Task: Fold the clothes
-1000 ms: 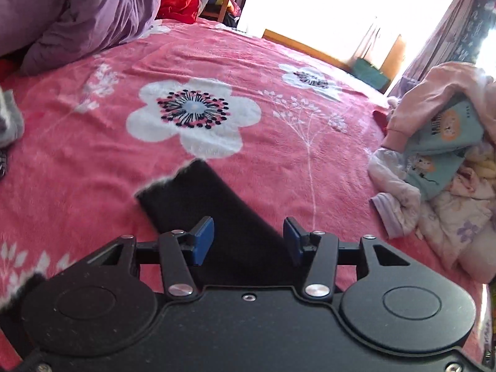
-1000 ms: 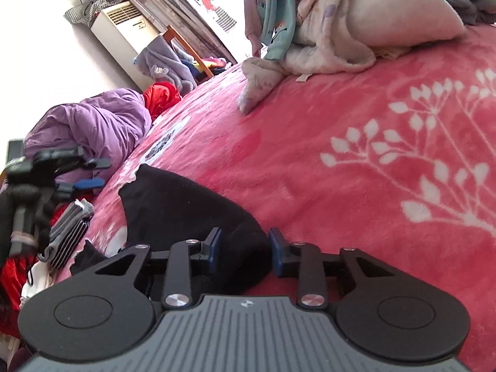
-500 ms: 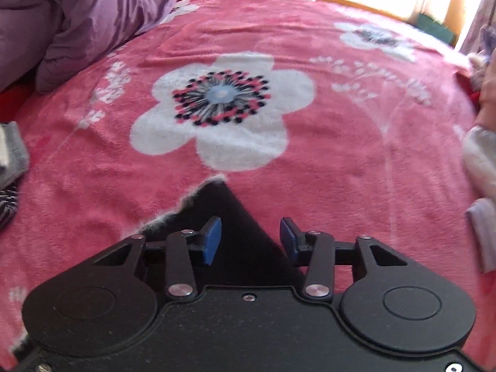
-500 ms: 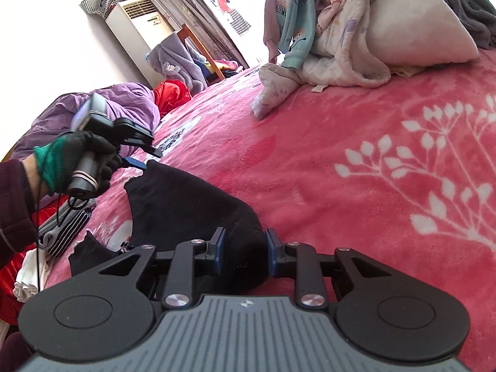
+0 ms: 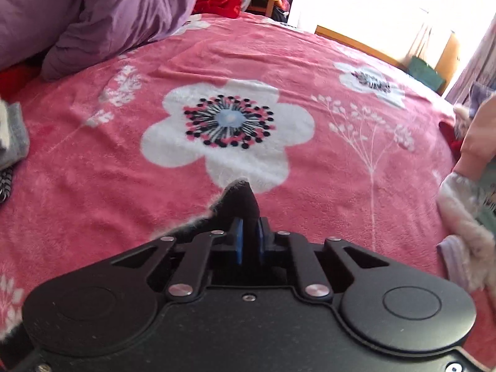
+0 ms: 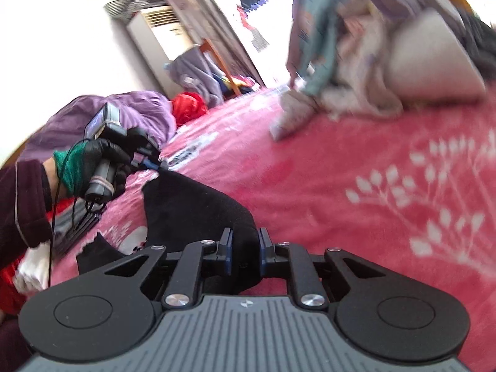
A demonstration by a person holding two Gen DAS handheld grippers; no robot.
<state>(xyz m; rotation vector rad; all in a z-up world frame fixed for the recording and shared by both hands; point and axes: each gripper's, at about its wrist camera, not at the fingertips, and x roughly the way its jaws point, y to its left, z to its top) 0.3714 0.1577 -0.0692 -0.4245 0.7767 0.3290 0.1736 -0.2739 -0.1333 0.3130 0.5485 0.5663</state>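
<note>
Floral pink blanket (image 5: 310, 62), purple duvet (image 5: 93, 9).

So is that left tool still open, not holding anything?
No, the left tool has closed, its blue pads pinching a corner of the black cloth between them.

We see a black garment (image 6: 192, 207) with a pale fuzzy edge, spread loosely on the bed. One corner (image 5: 240, 198) sticks up as a peak just ahead of the left gripper's pads, pinched between them. Another part bunches between the right gripper's pads, and the cloth stretches away leftward from there, rumpled.
</note>
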